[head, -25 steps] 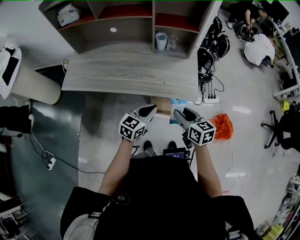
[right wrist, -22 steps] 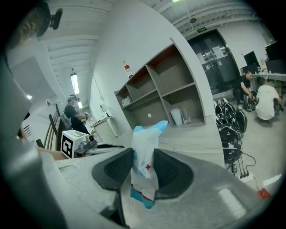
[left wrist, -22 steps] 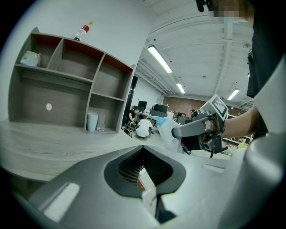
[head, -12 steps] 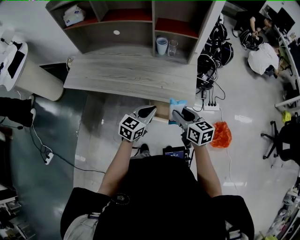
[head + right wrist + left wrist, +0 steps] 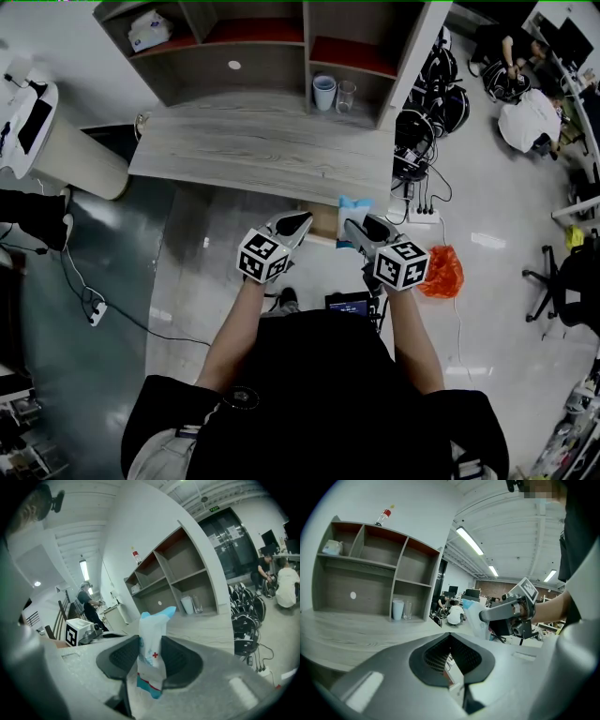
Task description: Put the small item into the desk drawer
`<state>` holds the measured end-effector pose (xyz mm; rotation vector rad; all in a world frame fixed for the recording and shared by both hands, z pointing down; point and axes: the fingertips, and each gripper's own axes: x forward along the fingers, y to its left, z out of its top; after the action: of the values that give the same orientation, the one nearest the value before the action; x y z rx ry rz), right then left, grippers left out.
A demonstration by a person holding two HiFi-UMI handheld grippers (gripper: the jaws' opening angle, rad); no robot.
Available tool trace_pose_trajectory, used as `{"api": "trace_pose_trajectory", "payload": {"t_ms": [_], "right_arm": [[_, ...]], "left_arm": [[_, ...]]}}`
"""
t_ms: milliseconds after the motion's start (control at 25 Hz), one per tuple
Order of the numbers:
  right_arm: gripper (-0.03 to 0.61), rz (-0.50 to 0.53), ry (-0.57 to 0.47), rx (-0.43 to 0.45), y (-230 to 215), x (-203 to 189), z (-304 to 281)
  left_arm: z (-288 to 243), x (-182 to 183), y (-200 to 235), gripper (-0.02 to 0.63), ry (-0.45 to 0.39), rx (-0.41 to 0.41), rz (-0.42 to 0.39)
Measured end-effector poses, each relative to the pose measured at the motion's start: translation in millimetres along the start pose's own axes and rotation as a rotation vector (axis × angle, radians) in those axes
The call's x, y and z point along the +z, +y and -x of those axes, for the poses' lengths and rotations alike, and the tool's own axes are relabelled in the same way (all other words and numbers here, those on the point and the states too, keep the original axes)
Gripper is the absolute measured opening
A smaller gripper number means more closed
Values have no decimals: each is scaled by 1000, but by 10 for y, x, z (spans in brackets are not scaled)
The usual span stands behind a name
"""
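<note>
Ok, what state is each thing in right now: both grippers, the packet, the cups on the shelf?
left gripper: fingers shut, nothing between them.
right gripper: shut on the packet.
packet: upright, pinched at its middle.
white cup: upright in the shelf.
clear glass: upright beside it.
desk drawer: looks pulled out slightly; inside hidden.

The wood-grain tabletop [image 5: 253,150] bore a shelf unit [image 5: 272,47] along its far edge, with a cup [image 5: 322,92] and glass [image 5: 345,94] by the far right corner.
</note>
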<state>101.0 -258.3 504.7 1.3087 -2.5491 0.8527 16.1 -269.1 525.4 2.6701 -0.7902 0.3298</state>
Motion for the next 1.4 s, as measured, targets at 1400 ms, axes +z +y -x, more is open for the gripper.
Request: {"api": "trace_pose_trajectory", "payload": {"t_ms": [1400], "right_arm": [[152,153,219,115,-168,-332,-559]], "left_arm": [[-188,-363,199,0,27,59,98]]}}
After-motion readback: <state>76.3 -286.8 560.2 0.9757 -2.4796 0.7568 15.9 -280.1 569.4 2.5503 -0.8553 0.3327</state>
